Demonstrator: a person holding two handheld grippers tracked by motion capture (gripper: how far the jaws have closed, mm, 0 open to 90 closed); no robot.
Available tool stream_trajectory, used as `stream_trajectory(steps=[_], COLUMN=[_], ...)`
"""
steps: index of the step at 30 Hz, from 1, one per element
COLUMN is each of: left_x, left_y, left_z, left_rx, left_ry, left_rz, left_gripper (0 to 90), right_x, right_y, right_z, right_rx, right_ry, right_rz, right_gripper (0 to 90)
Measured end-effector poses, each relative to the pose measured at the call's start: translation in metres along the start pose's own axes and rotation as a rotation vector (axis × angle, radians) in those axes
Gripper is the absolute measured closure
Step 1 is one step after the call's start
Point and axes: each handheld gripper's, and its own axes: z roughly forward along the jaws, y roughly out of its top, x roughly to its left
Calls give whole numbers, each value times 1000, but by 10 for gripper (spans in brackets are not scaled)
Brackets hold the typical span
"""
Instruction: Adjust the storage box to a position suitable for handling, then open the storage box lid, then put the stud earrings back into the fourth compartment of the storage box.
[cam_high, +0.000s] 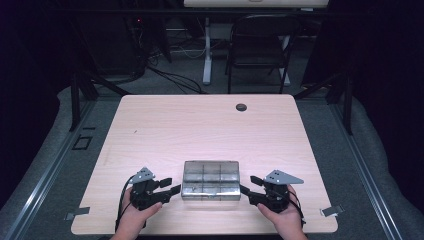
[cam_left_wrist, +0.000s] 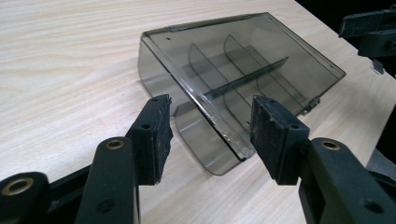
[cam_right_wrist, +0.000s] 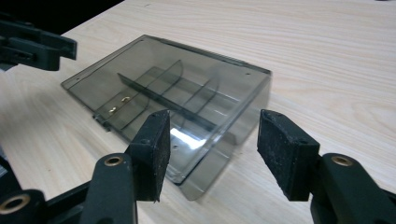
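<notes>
The smoky plastic box (cam_high: 210, 180) lies closed at the tabletop's (cam_high: 200, 125) six o'clock edge. The left tool (cam_high: 172, 189) at its nine o'clock and the right tool (cam_high: 246, 191) at three both stand wide, gripping nothing. Squeezing one corner alone could slide or tip the light, slick box; uneven pressure might pop its lid.

No text, label, brand, number or sign can be read anywhere: the smoky box (cam_high: 210, 179) at the table's (cam_high: 165, 130) near edge bears none, and the wood is plain.
</notes>
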Motion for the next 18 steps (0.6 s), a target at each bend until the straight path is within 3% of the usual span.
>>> stream_trajectory(steps=[9, 18], left_x=[8, 26], left_y=[12, 18], left_z=[-3, 0], left_rx=[-19, -19], left_ry=[39, 78], left_rz=[-3, -45], left_gripper=[484, 485], right_x=[-14, -25], right_y=[8, 14], right_z=[-3, 3], right_rx=[9, 33], right_ry=[-35, -55], right_rz=[44, 58], right_gripper=[430, 427])
